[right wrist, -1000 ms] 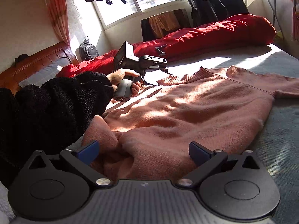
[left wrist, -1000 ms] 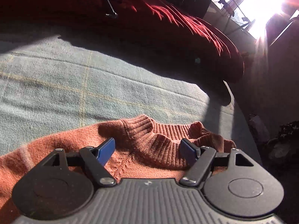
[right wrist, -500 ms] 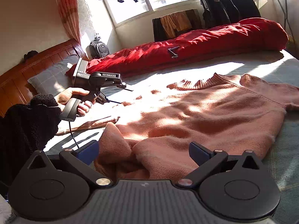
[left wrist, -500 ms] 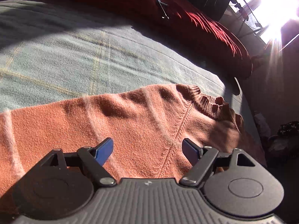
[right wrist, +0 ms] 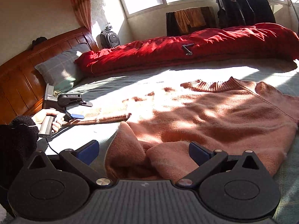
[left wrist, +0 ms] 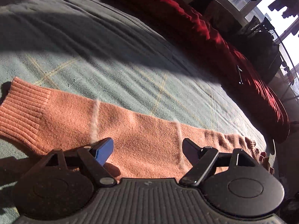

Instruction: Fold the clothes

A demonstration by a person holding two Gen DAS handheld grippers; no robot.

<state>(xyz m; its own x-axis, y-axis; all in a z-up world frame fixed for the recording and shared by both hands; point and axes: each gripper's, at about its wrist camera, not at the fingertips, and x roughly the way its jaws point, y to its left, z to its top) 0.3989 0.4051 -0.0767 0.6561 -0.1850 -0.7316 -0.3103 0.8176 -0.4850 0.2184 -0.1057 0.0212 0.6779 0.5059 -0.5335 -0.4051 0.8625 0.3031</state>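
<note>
Early stage: the sweater (right wrist: 214, 115) lies mostly spread on the bed (left wrist: 112, 59), hem bunched (near the right gripper (right wrist: 143, 152)), no fold made. Both tools stand apart and empty; the left gripper (left wrist: 147, 149) hovers over the outstretched sleeve (left wrist: 74, 117).

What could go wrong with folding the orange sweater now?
The left claw hangs open above the sleeve near its cuff, so it might pinch the bedsheet too. The hem by the open right claw is already bunched, so the fold could come out lumpy.
</note>
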